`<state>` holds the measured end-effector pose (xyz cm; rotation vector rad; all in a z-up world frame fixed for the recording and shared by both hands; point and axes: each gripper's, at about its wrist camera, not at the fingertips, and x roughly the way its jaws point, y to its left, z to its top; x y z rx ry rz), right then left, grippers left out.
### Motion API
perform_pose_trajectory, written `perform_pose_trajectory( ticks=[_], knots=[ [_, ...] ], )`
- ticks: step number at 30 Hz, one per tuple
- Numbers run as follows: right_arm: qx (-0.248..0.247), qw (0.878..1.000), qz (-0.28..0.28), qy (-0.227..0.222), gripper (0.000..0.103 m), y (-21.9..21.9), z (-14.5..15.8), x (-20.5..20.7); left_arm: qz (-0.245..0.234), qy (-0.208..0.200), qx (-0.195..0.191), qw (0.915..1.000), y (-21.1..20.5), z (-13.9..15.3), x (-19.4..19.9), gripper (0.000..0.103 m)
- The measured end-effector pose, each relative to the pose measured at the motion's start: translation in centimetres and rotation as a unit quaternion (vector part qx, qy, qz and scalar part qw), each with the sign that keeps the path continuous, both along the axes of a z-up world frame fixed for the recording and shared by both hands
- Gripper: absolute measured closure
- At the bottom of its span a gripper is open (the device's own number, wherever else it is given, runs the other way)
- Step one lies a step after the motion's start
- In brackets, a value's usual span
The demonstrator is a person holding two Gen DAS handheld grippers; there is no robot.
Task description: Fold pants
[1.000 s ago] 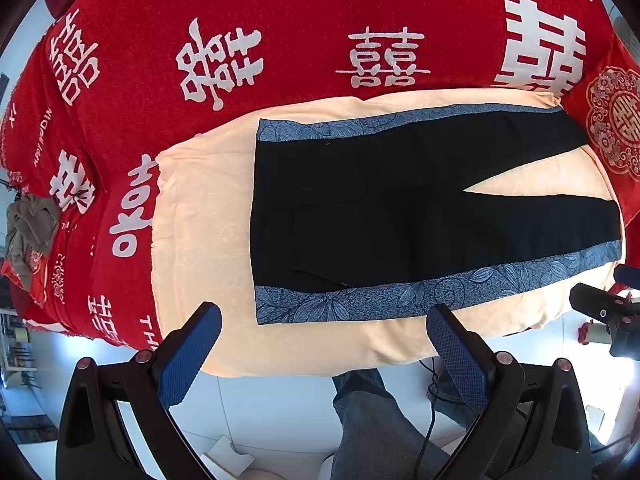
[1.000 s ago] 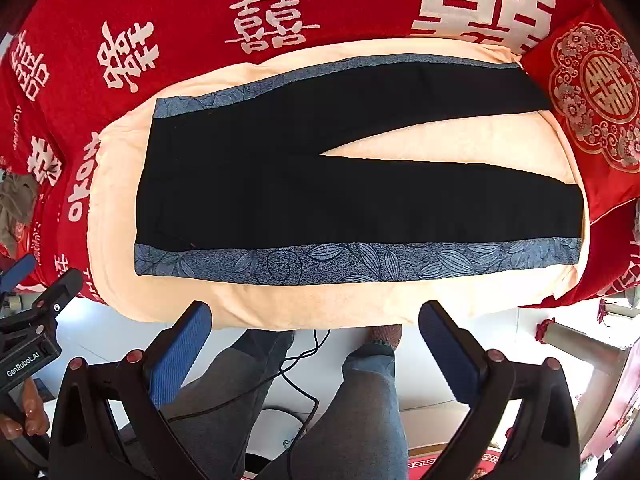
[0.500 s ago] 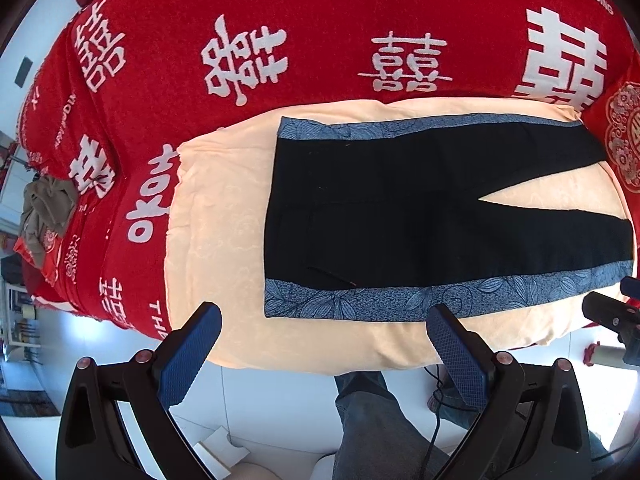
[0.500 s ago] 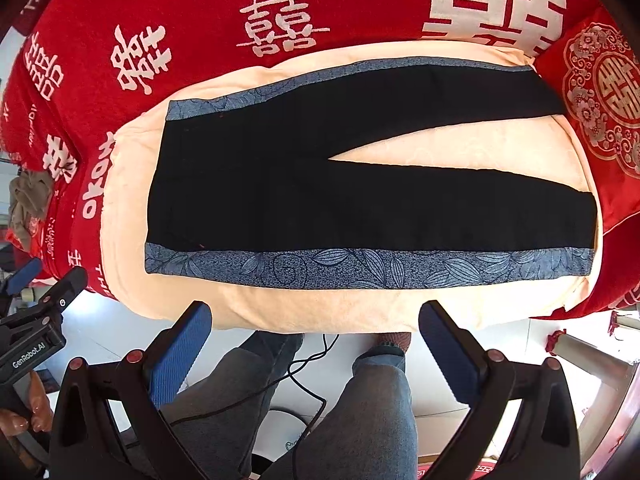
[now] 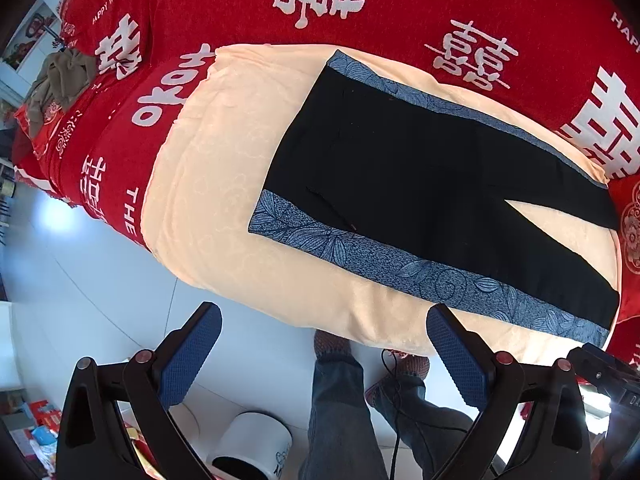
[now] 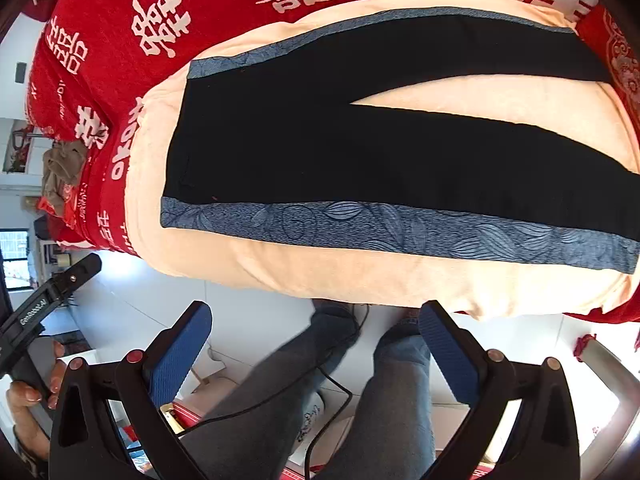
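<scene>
Right wrist view: pants (image 6: 360,152) flat on peach pad (image 6: 360,280), unfolded, long axis left-right, waist left, legs right. Right gripper (image 6: 316,344) wide apart, empty, short of near edge. Left gripper (image 5: 324,344) likewise apart, empty, nearer waist end.

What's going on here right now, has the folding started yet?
Not yet. A person holds a two-finger gripper in each hand above the near edge of the bed. The left gripper and right gripper both have their jaws wide open and hold nothing. The black pants with blue patterned side bands lie flat and unfolded on a peach blanket, legs spread in a V, over a red bedspread. Neither gripper touches the fabric.
</scene>
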<state>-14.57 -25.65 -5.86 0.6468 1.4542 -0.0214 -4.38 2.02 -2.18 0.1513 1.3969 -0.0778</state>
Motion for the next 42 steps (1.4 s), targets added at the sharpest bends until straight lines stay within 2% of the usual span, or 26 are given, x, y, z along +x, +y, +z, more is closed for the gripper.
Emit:
perform_pose_trajectory(
  ticks=[2, 5, 9, 14, 18, 21, 25, 26, 27, 28, 29, 30, 34, 36, 37, 38, 39, 40, 41, 42],
  knots=[
    [0.022, 1.000, -0.002, -0.011, 0.000, 1.1, -1.5, 0.6, -0.006, -0.003, -0.004, 1.0000, 0.5, -2.1, 0.8, 0.000],
    [0.057, 0.998, -0.002, -0.020, 0.000, 3.4, -4.4, 2.0, -0.015, 0.015, -0.019, 0.9996, 1.5, -6.2, 2.1, 0.000],
    [0.139, 0.990, -0.007, -0.019, 0.000, 7.3, -9.5, 3.8, -0.004, 0.012, -0.030, 0.9995, 3.6, -10.1, 3.3, 0.000],
    [0.176, 0.982, -0.068, -0.016, 0.000, 9.2, -14.9, 3.8, 0.010, 0.014, -0.069, 0.9975, 5.6, -13.3, 4.7, 0.000],
    [0.227, 0.964, -0.133, -0.038, 0.005, 8.4, -18.5, 3.2, 0.004, 0.022, -0.105, 0.9942, 5.9, -16.2, 5.7, 0.000],
    [0.261, 0.952, -0.143, -0.067, 0.011, 8.4, -20.2, 4.0, 0.007, 0.028, -0.136, 0.9903, 5.7, -17.8, 6.1, 0.000],
    [0.301, 0.933, -0.172, -0.096, 0.013, 8.3, -21.5, 5.6, 0.018, 0.041, -0.170, 0.9844, 5.8, -19.2, 6.3, 0.000],
    [0.305, 0.931, -0.178, -0.096, 0.022, 8.3, -21.5, 6.0, 0.021, 0.047, -0.182, 0.9819, 6.0, -19.4, 6.2, 0.000],
    [0.306, 0.930, -0.180, -0.096, 0.047, 8.3, -21.5, 6.2, 0.025, 0.053, -0.193, 0.9795, 6.0, -19.5, 6.2, 0.000],
    [0.311, 0.928, -0.181, -0.099, 0.063, 8.3, -21.3, 6.5, 0.028, 0.056, -0.200, 0.9779, 6.0, -19.6, 6.2, 0.000],
    [0.317, 0.925, -0.182, -0.105, 0.087, 8.3, -20.9, 6.7, 0.030, 0.058, -0.206, 0.9764, 5.9, -19.5, 6.3, 0.000],
    [0.318, 0.924, -0.181, -0.115, 0.090, 8.1, -20.3, 6.8, 0.033, 0.058, -0.214, 0.9746, 5.9, -19.5, 6.5, 0.000],
    [0.318, 0.922, -0.160, -0.156, 0.090, 7.9, -17.0, 7.3, 0.061, 0.065, -0.269, 0.9591, 5.8, -19.2, 8.4, 0.000],
    [0.315, 0.923, -0.149, -0.165, 0.090, 7.9, -15.8, 7.4, 0.070, 0.058, -0.278, 0.9564, 5.6, -19.1, 9.5, 0.000],
    [0.310, 0.925, -0.142, -0.164, 0.090, 7.9, -15.6, 7.4, 0.075, 0.050, -0.277, 0.9566, 5.6, -18.9, 9.9, 0.002],
    [0.306, 0.929, -0.135, -0.160, 0.090, 7.9, -15.6, 7.4, 0.083, 0.043, -0.271, 0.9582, 5.5, -19.0, 10.3, 0.014],
    [0.300, 0.932, -0.130, -0.153, 0.086, 7.8, -15.9, 7.2, 0.091, 0.047, -0.261, 0.9599, 5.7, -19.3, 10.5, 0.022],
    [0.295, 0.936, -0.130, -0.143, 0.086, 7.6, -16.3, 7.0, 0.098, 0.057, -0.268, 0.9567, 5.9, -19.9, 10.7, 0.041],
    [0.292, 0.937, -0.137, -0.133, 0.085, 7.2, -16.9, 6.5, 0.102, 0.066, -0.292, 0.9488, 6.3, -20.5, 10.7, 0.051],
    [0.287, 0.938, -0.146, -0.127, 0.081, 6.6, -17.5, 5.6, 0.106, 0.066, -0.299, 0.9459, 6.6, -20.8, 10.7, 0.052]
  ],
)
